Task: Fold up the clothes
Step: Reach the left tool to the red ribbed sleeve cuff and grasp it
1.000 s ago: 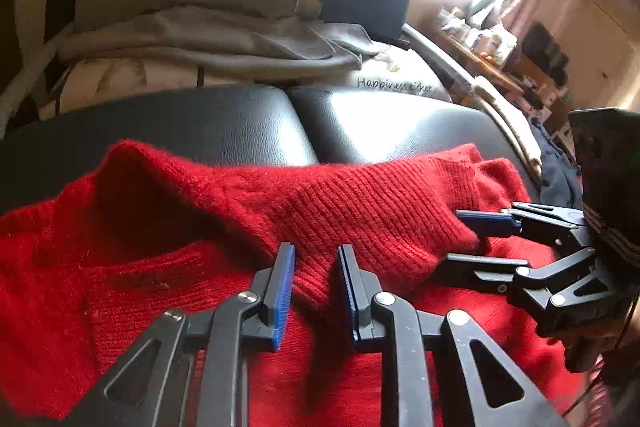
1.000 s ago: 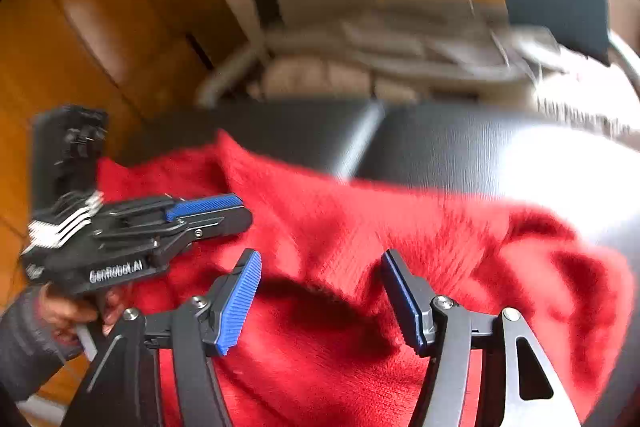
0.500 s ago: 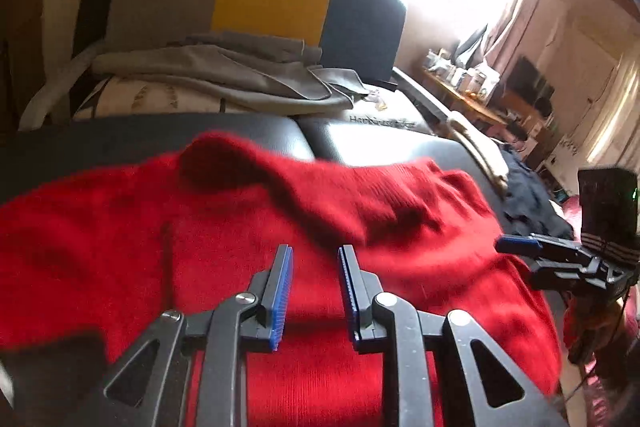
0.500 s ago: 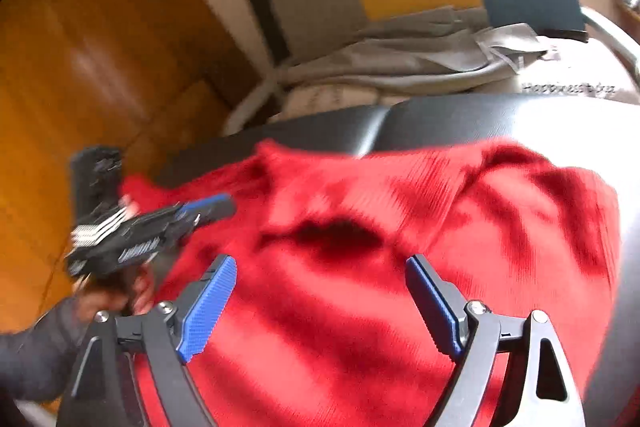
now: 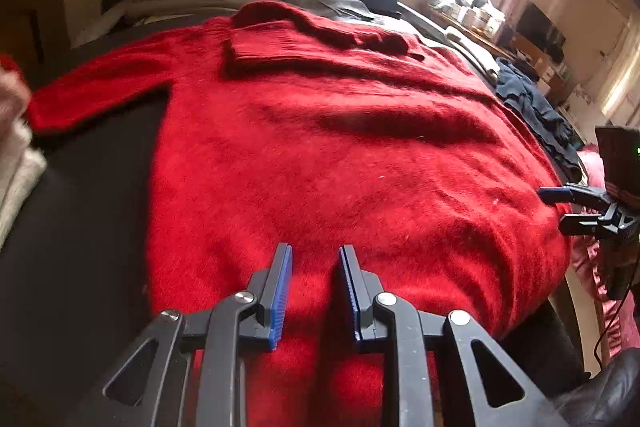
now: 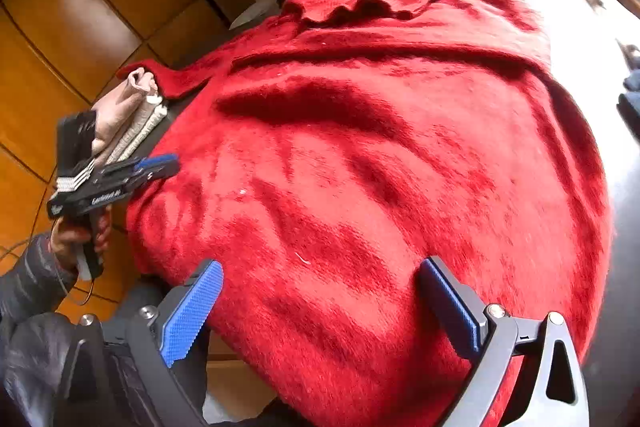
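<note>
The red sweater (image 5: 340, 155) lies spread flat on the black couch seat (image 5: 80, 207), unfolded. Left gripper (image 5: 314, 291) hovers over its hem, fingers narrowly parted, empty; right gripper (image 6: 320, 307) is opening wide. Next, I'd guess: pinch a sleeve inward.

A fuzzy red knitted sweater (image 5: 340, 155) is spread flat, hem nearest, over a black cushioned surface. Its ribbed collar (image 5: 280, 43) is seen at the far end, one sleeve (image 5: 100, 87) extended sideways. Shallow wrinkles are visible across the body.
</note>
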The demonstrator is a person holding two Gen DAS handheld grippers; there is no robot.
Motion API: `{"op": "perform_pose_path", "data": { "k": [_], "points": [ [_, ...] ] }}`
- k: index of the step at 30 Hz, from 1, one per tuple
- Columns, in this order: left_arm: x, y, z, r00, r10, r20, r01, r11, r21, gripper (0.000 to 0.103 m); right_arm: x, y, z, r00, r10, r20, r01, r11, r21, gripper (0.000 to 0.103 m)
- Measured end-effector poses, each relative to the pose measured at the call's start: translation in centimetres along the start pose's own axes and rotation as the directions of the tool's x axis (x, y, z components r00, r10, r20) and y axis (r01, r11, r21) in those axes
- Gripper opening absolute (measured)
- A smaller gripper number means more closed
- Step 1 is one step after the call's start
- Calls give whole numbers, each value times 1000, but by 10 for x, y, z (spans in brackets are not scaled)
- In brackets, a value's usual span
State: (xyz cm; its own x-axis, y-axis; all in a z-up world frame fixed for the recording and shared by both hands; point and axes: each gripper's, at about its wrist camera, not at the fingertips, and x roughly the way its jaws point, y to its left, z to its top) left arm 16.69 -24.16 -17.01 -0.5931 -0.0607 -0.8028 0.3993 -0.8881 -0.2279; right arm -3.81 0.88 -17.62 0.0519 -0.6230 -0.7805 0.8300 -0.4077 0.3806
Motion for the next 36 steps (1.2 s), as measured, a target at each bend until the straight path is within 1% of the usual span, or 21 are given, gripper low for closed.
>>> {"op": "perform_pose_path", "data": {
  "k": [3, 4, 7, 9, 10, 11, 12, 13, 16, 18, 19, 20, 21, 23, 24, 26, 27, 28, 31, 33, 36],
  "points": [
    [-7, 1, -9, 999, 27, 17, -27, 1000, -1, 23, -5, 1, -9, 1000, -21, 17, 21, 1000, -14, 100],
    [-8, -2, -12, 999, 45, 23, -45, 999, 8, 23, -5, 4, -13, 999, -41, 16, 42, 998, -37, 100],
    [-11, 6, -7, 999, 32, 24, -31, 999, -26, 23, -1, 16, -16, 992, -128, -2, 127, 985, -120, 100],
    [-21, 23, 2, 999, 5, 46, 1, 994, -113, 23, 6, 26, -15, 978, -207, -22, 199, 958, -207, 103],
    [-34, 37, 7, 995, -11, 94, 28, 984, -177, 24, 10, 32, -14, 969, -246, -31, 231, 940, -249, 103],
    [-46, 52, 12, 989, -24, 143, 58, 969, -239, 26, 13, 36, -11, 963, -267, -33, 248, 929, -276, 103],
    [-59, 66, 17, 981, -33, 193, 91, 950, -298, 28, 12, 39, -5, 966, -256, -26, 239, 930, -278, 103],
    [-74, 81, 20, 971, -15, 240, 101, 933, -347, 30, 12, 42, 2, 969, -245, -19, 230, 932, -280, 103],
    [-120, 127, 36, 935, 97, 341, 67, 897, -438, 32, 8, 48, 29, 979, -201, 42, 205, 941, -269, 103],
    [-149, 156, 49, 906, 198, 374, 9, 874, -486, 35, 10, 45, 48, 973, -211, 91, 227, 941, -251, 103],
    [-160, 170, 54, 898, 222, 379, -1, 863, -505, 36, 14, 41, 60, 967, -231, 111, 251, 939, -234, 103],
    [-169, 189, 60, 900, 231, 370, 9, 839, -544, 36, 20, 34, 71, 959, -252, 126, 274, 939, -210, 103],
    [-177, 210, 64, 900, 229, 370, 47, 795, -605, 38, 25, 28, 80, 954, -265, 140, 288, 940, -185, 103],
    [-188, 245, 71, 891, 201, 407, 144, 725, -673, 44, 37, 13, 95, 946, -280, 160, 301, 945, -125, 103],
    [-192, 261, 76, 885, 214, 414, 163, 690, -706, 46, 44, 6, 100, 944, -287, 164, 305, 947, -97, 103],
    [-193, 285, 87, 879, 238, 412, 171, 650, -740, 47, 57, -9, 104, 941, -293, 167, 304, 952, -39, 103],
    [-189, 293, 91, 885, 233, 403, 175, 636, -752, 47, 61, -13, 104, 942, -290, 169, 298, 954, -20, 103],
    [-183, 304, 94, 894, 239, 379, 172, 598, -783, 48, 62, -14, 102, 942, -285, 175, 291, 957, -8, 103],
    [-163, 327, 106, 901, 249, 354, 179, 531, -828, 48, 57, -17, 98, 947, -248, 202, 252, 968, 6, 103],
    [-154, 336, 114, 901, 275, 335, 161, 506, -847, 48, 54, -22, 97, 952, -221, 214, 221, 975, 24, 103],
    [-148, 343, 126, 896, 308, 321, 134, 501, -855, 48, 53, -22, 99, 953, -216, 211, 214, 976, 35, 103]
  ]
}}
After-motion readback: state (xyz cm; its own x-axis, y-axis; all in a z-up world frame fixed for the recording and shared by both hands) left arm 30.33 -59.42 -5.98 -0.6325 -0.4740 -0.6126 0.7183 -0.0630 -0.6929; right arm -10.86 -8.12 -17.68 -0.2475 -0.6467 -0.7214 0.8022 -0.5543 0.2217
